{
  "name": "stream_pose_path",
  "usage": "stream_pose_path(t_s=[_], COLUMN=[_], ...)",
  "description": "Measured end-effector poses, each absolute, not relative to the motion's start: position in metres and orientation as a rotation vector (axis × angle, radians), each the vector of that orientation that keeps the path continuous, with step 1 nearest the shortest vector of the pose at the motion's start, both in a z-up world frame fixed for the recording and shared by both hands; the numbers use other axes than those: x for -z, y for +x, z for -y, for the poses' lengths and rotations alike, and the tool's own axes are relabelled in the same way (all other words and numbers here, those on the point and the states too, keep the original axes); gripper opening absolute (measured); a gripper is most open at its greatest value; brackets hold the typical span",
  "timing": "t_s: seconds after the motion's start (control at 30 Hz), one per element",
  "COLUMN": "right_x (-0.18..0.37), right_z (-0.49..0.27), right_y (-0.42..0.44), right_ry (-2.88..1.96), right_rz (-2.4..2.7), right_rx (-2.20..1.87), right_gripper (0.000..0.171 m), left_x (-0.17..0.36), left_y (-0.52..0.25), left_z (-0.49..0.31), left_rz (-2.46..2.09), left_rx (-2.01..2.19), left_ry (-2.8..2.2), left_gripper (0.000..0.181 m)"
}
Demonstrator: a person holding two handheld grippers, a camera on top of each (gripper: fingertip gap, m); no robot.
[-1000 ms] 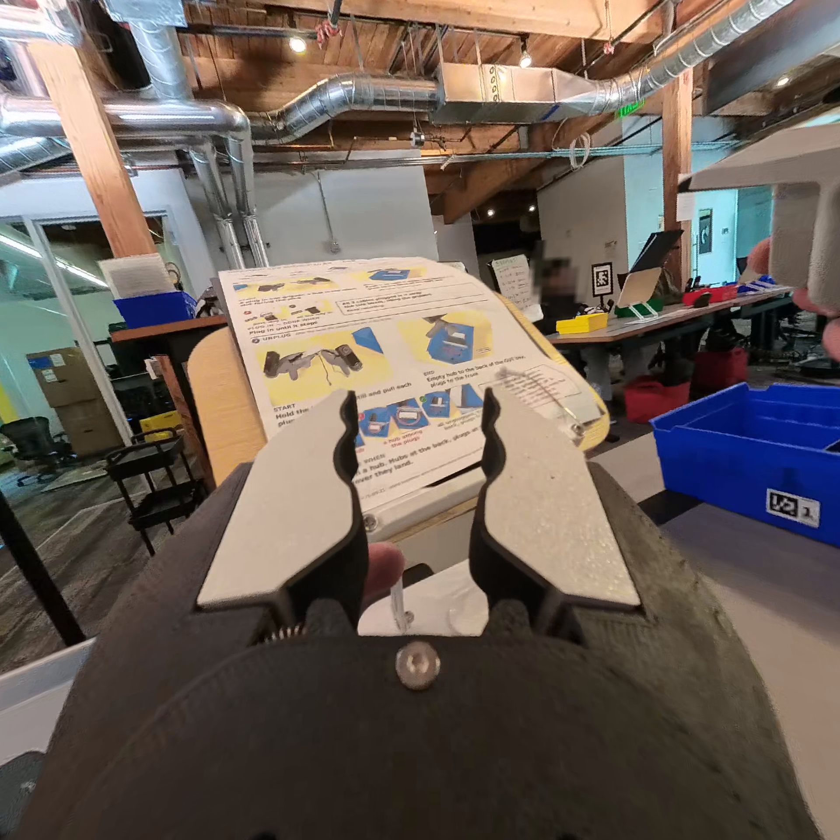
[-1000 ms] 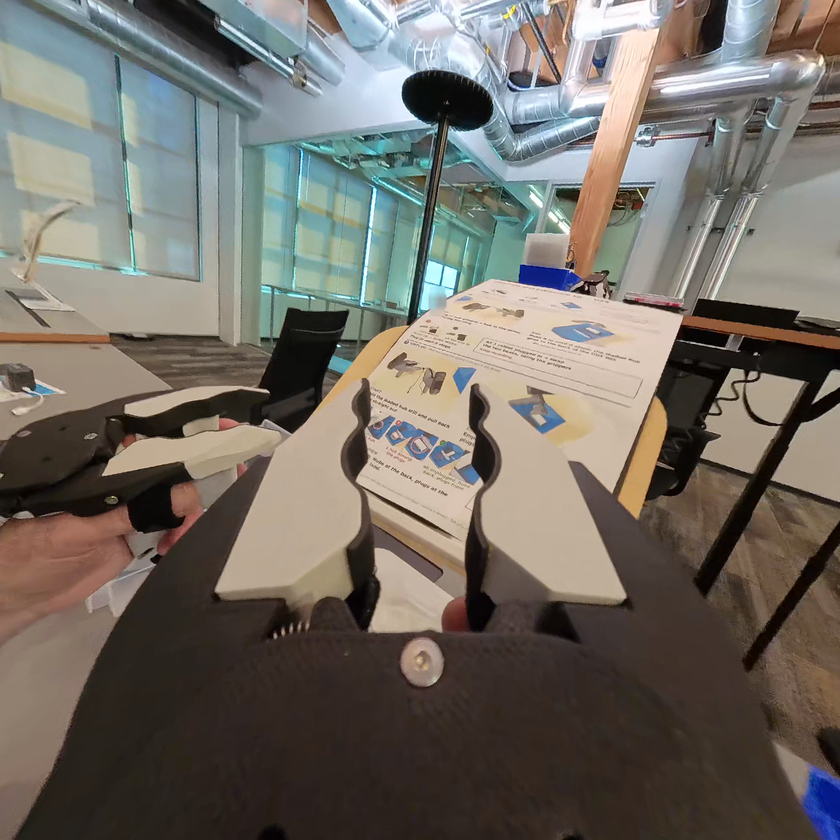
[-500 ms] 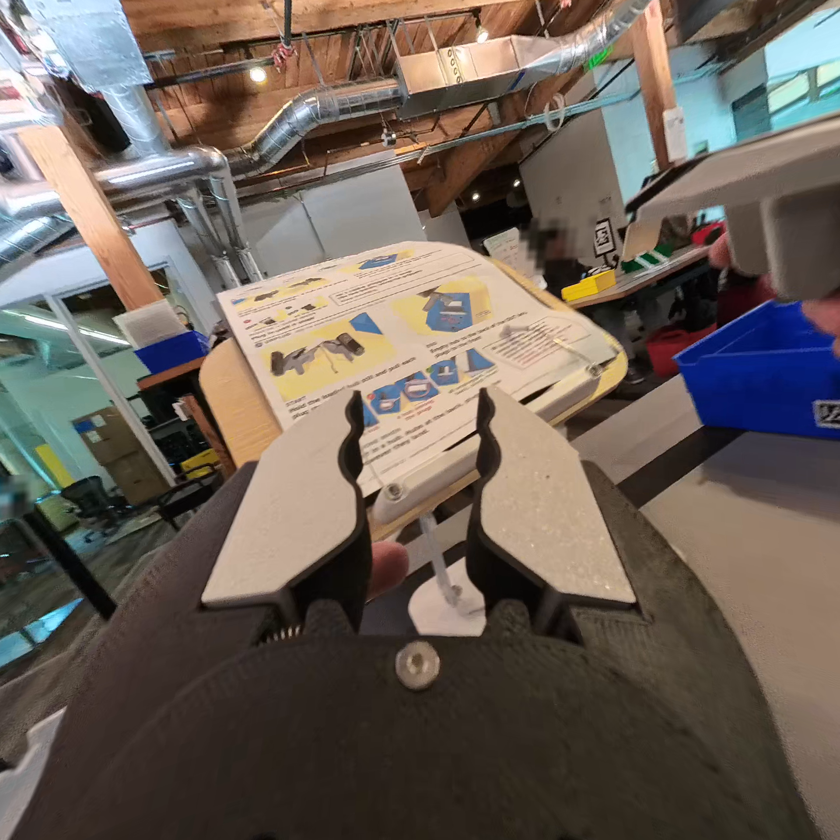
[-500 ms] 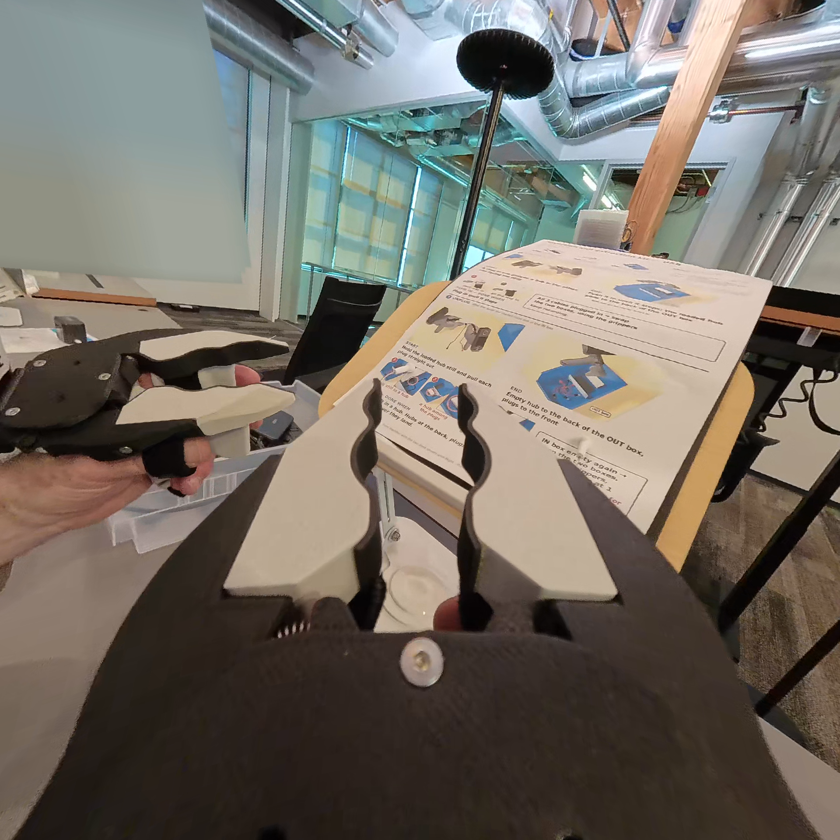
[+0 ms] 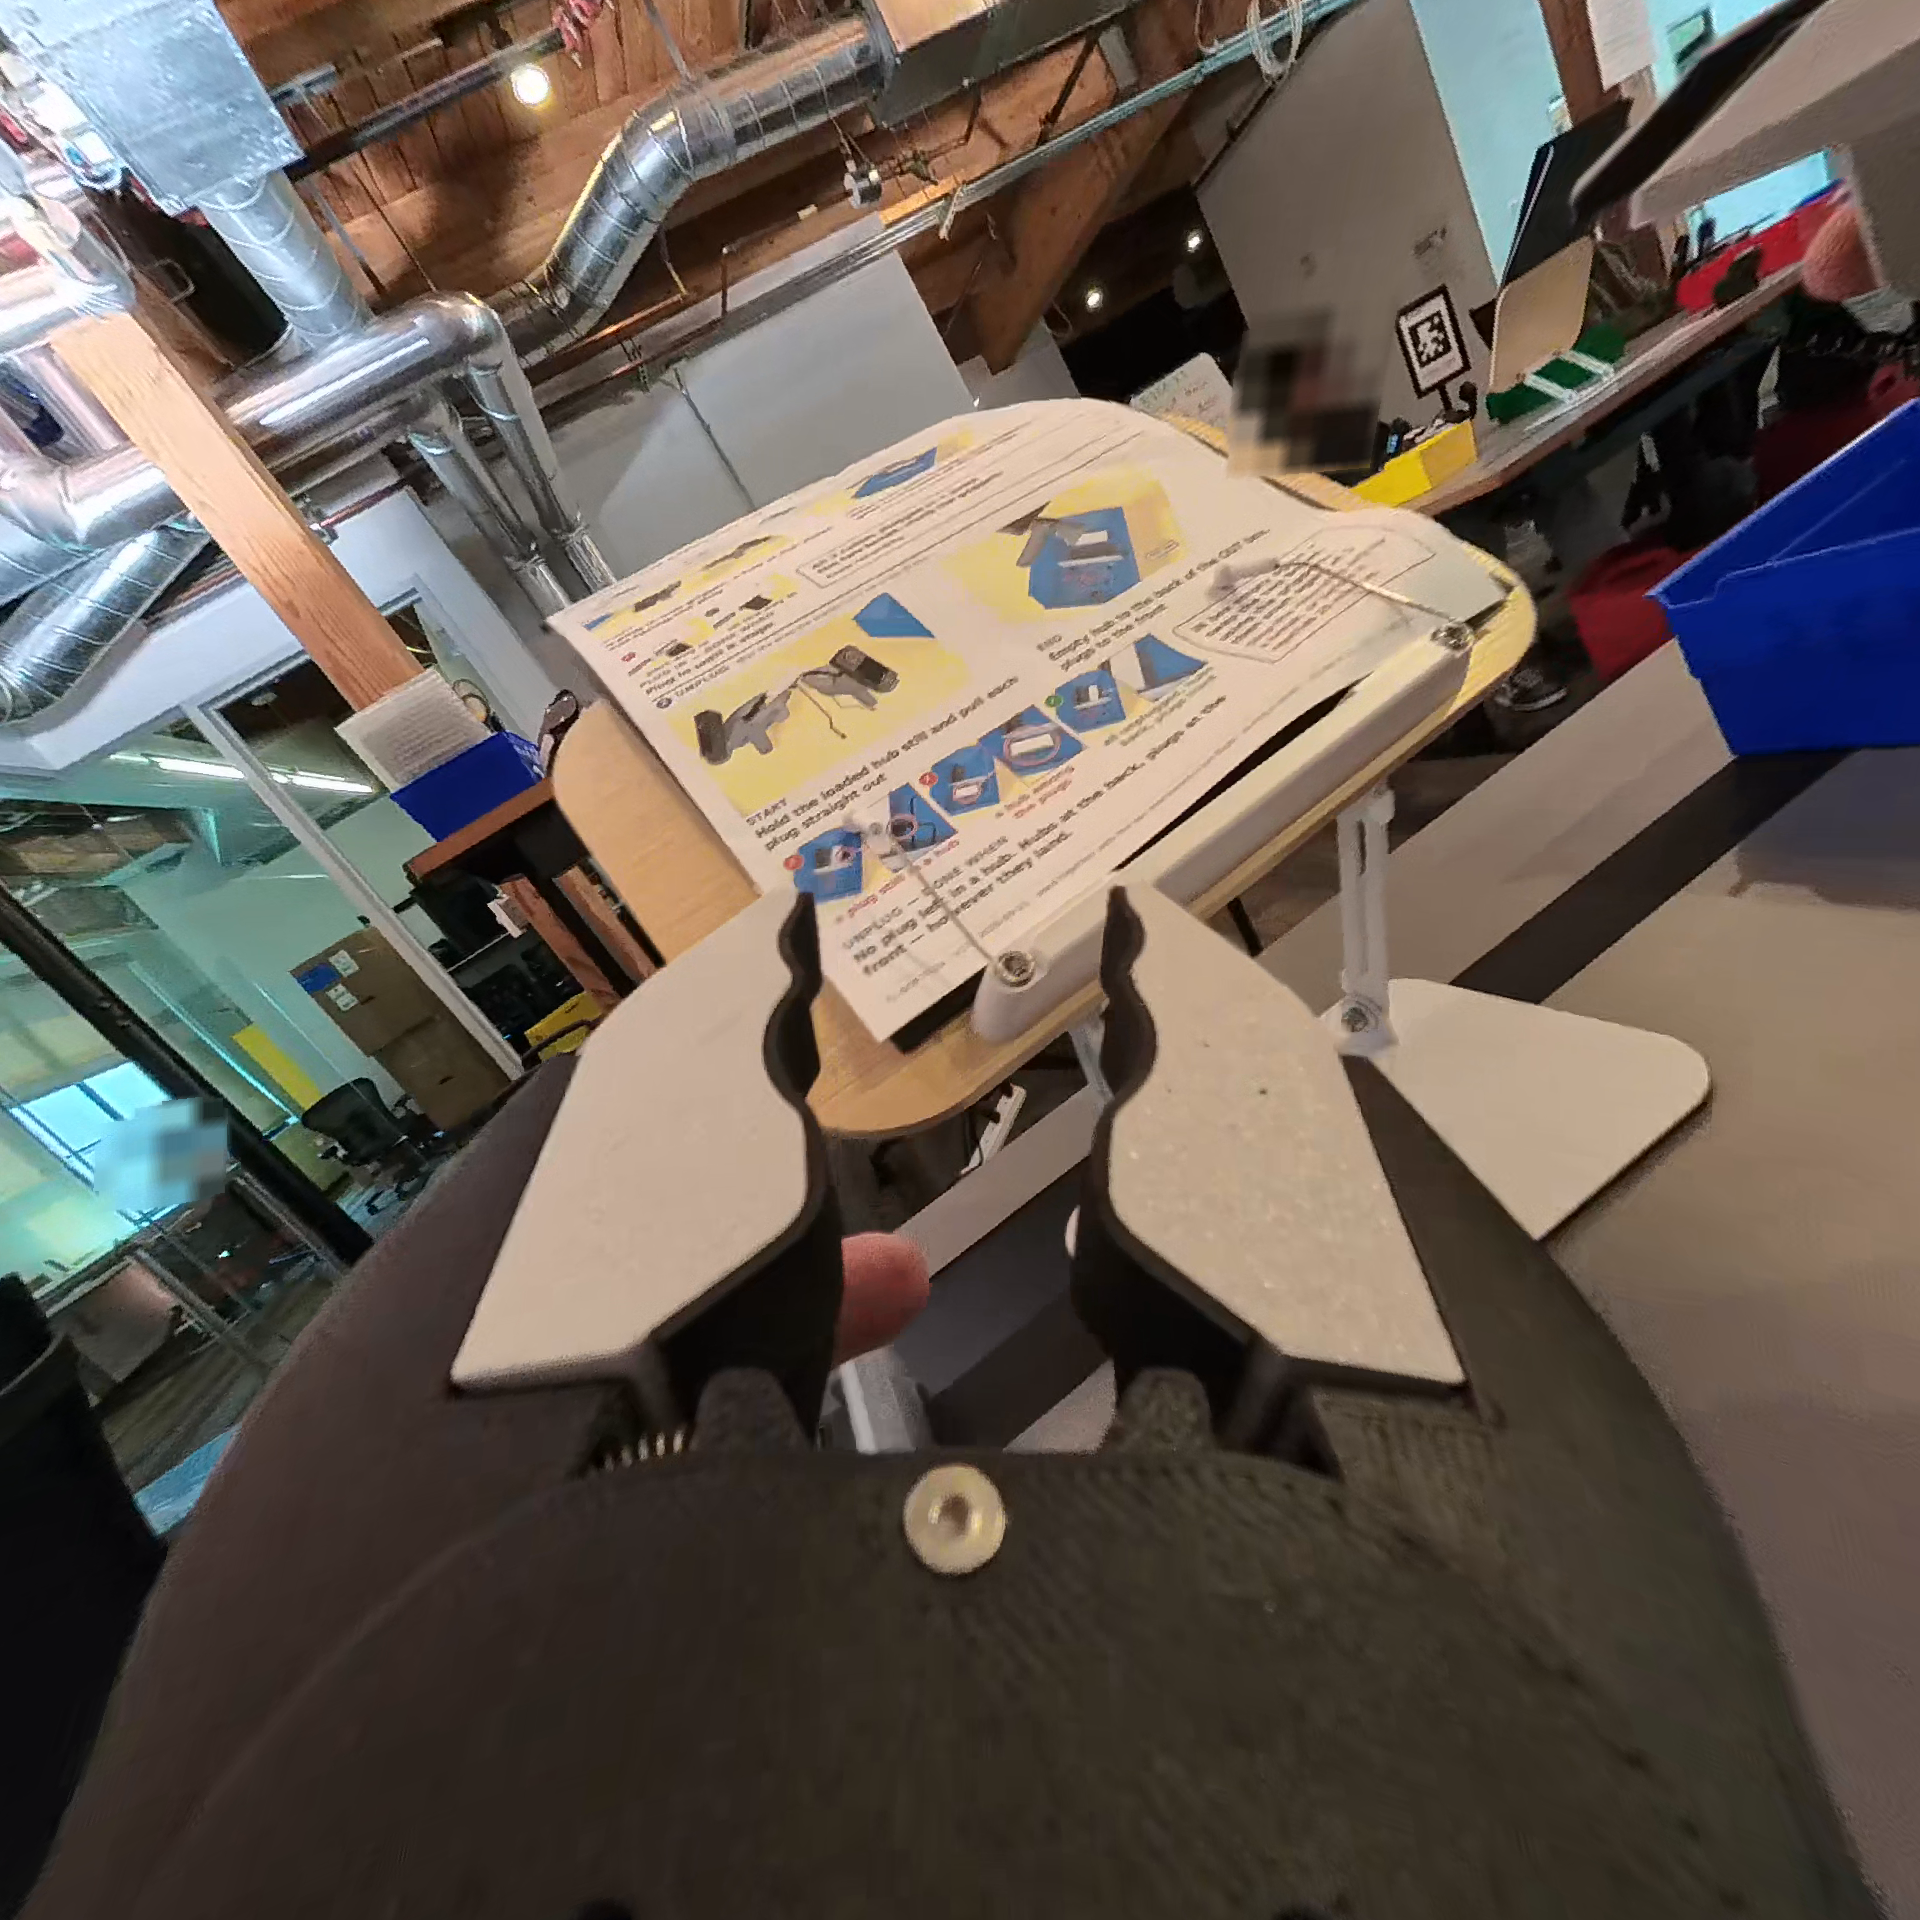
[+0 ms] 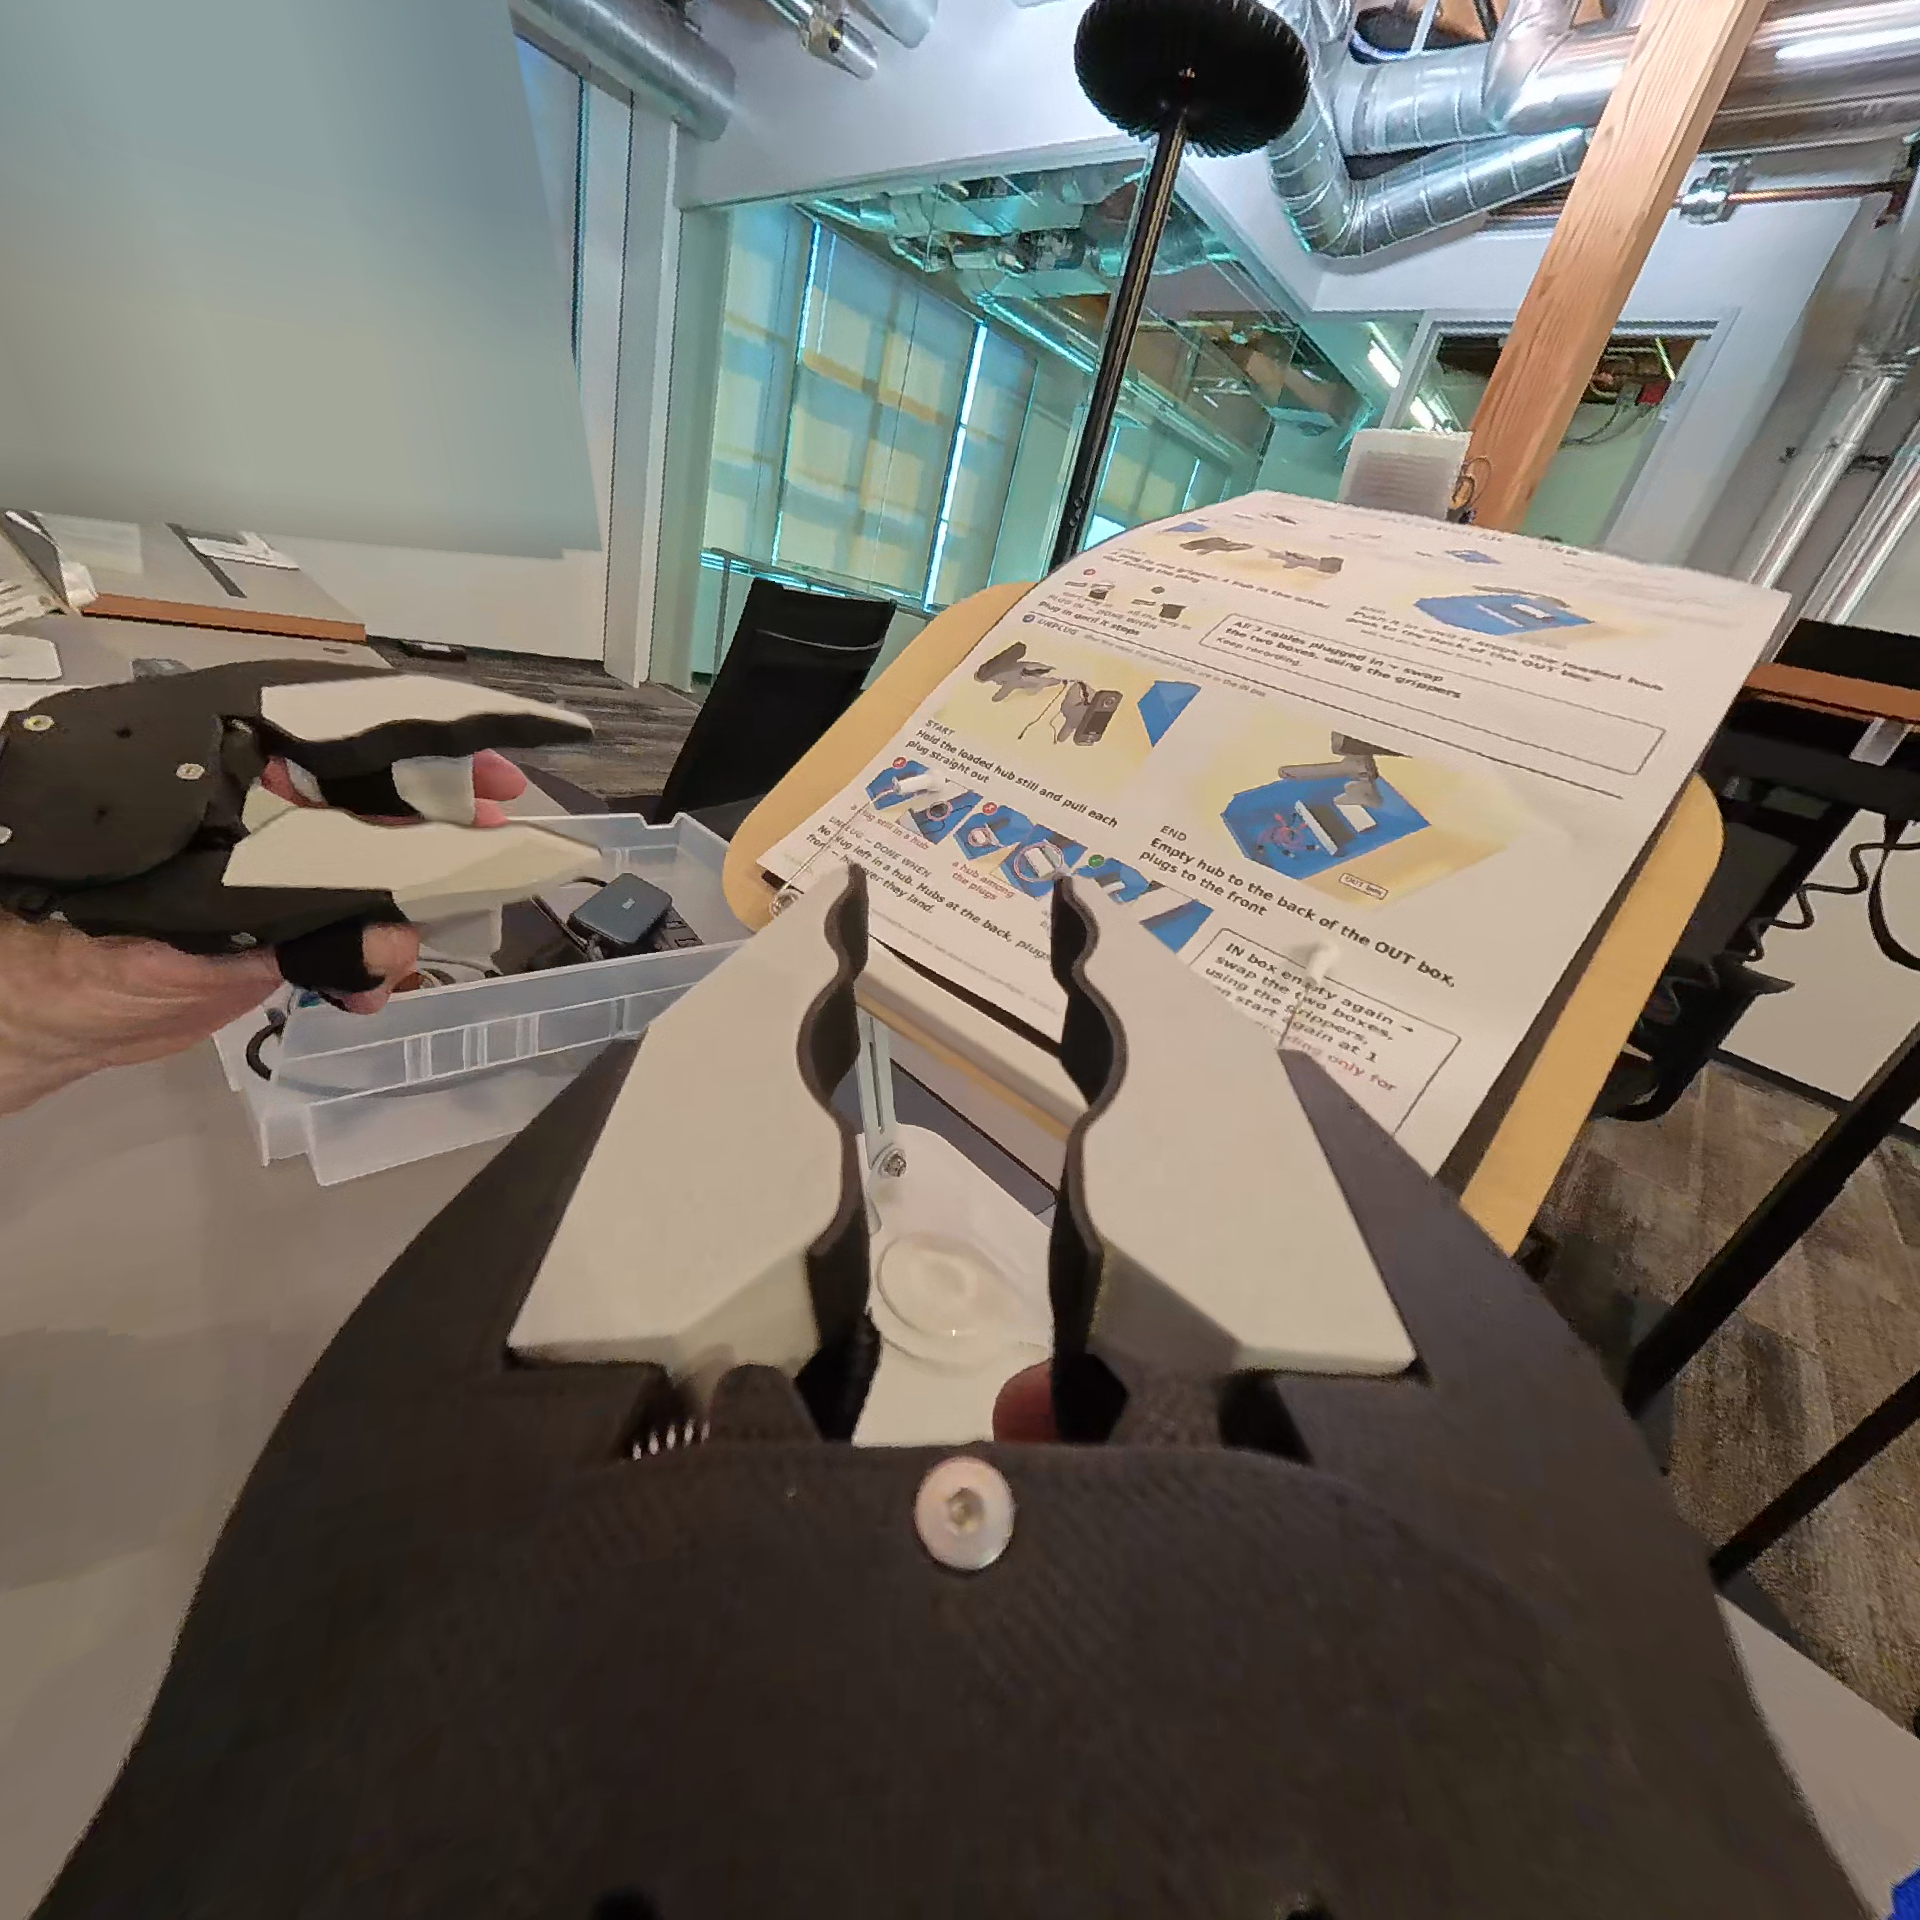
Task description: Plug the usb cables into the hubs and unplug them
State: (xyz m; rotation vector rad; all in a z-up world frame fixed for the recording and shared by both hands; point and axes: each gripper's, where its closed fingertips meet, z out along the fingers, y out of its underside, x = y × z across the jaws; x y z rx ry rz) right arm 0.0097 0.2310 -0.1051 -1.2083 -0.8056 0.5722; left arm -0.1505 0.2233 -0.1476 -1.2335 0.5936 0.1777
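Observation:
A clear plastic tray (image 6: 468, 1039) sits on the grey table at the left of the right wrist view. It holds a dark hub (image 6: 621, 906) and black cable (image 6: 260, 1049). My left gripper (image 6: 584, 795), held in a hand, hovers over the tray's near left part, open and empty. In its own view the left gripper (image 5: 956, 914) points at the instruction sheet, jaws apart with nothing between them. My right gripper (image 6: 956, 894) is open and empty, to the right of the tray. It shows at the top right of the left wrist view (image 5: 1766, 135).
An instruction sheet (image 6: 1299, 790) leans on a wooden board, with the stand's white base (image 5: 1507, 1101) on the table. A blue bin (image 5: 1818, 644) stands at the right. A black pole with a round top (image 6: 1190, 47) and a black chair (image 6: 779, 675) are behind.
Both grippers have tipped downward and drawn back from the sheet. The clear tray with the hub has come into the right wrist view. The right jaws have narrowed slightly.

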Motion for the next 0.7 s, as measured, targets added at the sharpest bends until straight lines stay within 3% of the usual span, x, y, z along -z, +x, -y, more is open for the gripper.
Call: stream_pose_path(t_s=[0.17,0.37,0.7], right_x=[0.121,0.117,0.120], right_z=[-0.237,-0.234,-0.235], right_y=[0.007,0.007,0.014], right_ry=[-1.236,-1.219,-1.232], right_rz=[0.837,0.836,0.876], right_rx=[-0.546,-0.554,-0.526], right_gripper=[0.034,0.034,0.033], left_x=[0.127,0.097,0.088], left_y=[-0.170,-0.192,-0.270], left_z=[-0.214,-0.202,-0.215], left_rz=[-0.495,-0.494,-0.643], left_rx=[-0.165,-0.220,-0.597], left_ry=[-1.166,-1.150,-1.362], left_gripper=[0.044,0.049,0.052])
